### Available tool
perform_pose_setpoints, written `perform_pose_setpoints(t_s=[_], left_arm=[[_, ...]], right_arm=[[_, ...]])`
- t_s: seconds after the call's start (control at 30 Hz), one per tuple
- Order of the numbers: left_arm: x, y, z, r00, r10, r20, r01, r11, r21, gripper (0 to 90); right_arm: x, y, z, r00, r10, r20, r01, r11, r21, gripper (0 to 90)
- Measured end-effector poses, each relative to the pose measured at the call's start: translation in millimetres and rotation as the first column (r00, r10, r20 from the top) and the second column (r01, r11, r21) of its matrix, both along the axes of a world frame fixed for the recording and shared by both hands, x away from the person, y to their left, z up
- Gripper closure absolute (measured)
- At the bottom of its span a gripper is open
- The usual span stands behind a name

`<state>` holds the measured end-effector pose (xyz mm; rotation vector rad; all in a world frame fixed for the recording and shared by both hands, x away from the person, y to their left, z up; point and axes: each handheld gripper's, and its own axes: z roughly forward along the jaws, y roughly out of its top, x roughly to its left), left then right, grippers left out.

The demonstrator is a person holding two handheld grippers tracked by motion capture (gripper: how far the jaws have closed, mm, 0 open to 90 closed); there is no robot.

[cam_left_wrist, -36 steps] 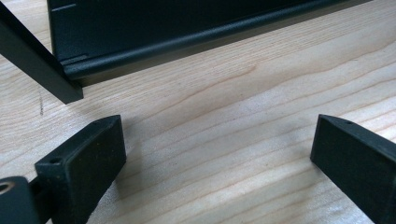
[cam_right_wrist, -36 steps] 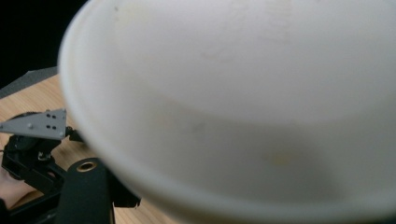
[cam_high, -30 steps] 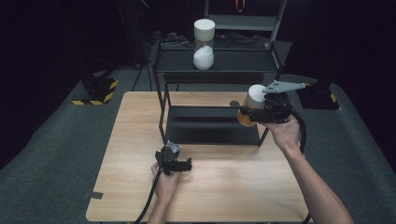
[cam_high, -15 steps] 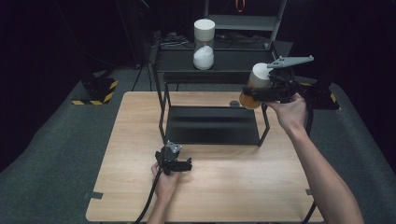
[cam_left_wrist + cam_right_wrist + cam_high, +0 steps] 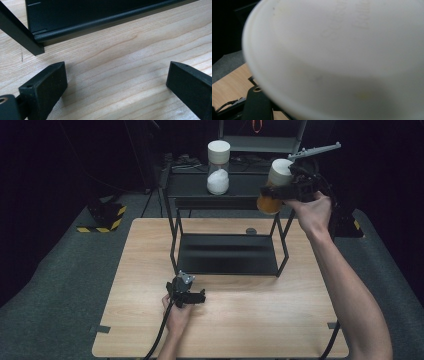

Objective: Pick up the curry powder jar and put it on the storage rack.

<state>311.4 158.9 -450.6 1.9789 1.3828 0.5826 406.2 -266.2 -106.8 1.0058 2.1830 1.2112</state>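
An orange-filled jar with a white lid (image 5: 280,170) hangs tilted in the air at the right end of the black rack's top shelf (image 5: 240,185). My right gripper (image 5: 274,195) is shut on the jar's body. Up close in the right gripper view, the jar's white lid (image 5: 337,57) is blurred. A clear jar with a white lid and white powder (image 5: 218,167) stands on the top shelf. My left gripper (image 5: 192,296) rests on the wooden table (image 5: 150,245) in front of the rack. Its jaws are open (image 5: 117,82) over bare wood.
The rack's lower shelf (image 5: 227,252) is a black tray on the table, with thin legs at its corners. A small dark disc (image 5: 251,231) lies on the table behind the rack. A black box with yellow stripes (image 5: 102,217) sits on the floor, left.
The right gripper has risen with the orange jar, from beside the rack's right legs to the level of the top shelf. The left gripper has stayed where it was.
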Motion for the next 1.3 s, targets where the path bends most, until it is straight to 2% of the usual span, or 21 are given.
perform_pose_setpoints(t_s=[0.4, 0.5, 0.57, 0.73, 0.87, 1.0, 1.3], left_arm=[[0.2, -0.1, 0.5, 1.0, -0.001, -0.002, 0.001, 1.0, 0.004, 3.1], [0.2, -0.1, 0.4, 1.0, -0.001, -0.002, 0.001, 1.0, 0.003, 3.1], [0.2, -0.1, 0.4, 1.0, -0.001, -0.002, 0.001, 1.0, 0.003, 3.1], [0.1, -0.3, 0.3, 1.0, 0.0, -0.001, 0.0, 1.0, 0.003, 3.0], [0.1, -0.2, 0.3, 1.0, -0.001, -0.001, 0.001, 1.0, 0.004, 3.1], [0.1, -0.3, 0.3, 1.0, -0.001, -0.001, 0.001, 1.0, 0.004, 3.0], [0.1, -0.2, 0.3, 1.0, -0.001, -0.001, 0.001, 1.0, 0.004, 3.0]], right_arm=[[28.9, 29.6, 17.8, 0.9967, -0.08, -0.016, 0.079, 0.9953, -0.056, 32.0], [40.1, 36.4, 19.3, 0.9935, -0.111, -0.026, 0.11, 0.993, -0.042, 32.0], [45.6, 41.5, 20.6, 0.9914, -0.126, -0.033, 0.125, 0.991, -0.048, 32.0], [53.5, 49.1, 19.5, 0.9858, -0.161, -0.046, 0.16, 0.9864, -0.039, 32.0], [63.1, 62.7, 19.5, 0.9789, -0.196, -0.059, 0.192, 0.9794, -0.063, 32.0], [68.2, 66.9, 18.4, 0.9759, -0.208, -0.067, 0.204, 0.9769, -0.065, 32.0], [74.3, 69.9, 16.8, 0.9749, -0.207, -0.083, 0.202, 0.9774, -0.061, 32.0]])
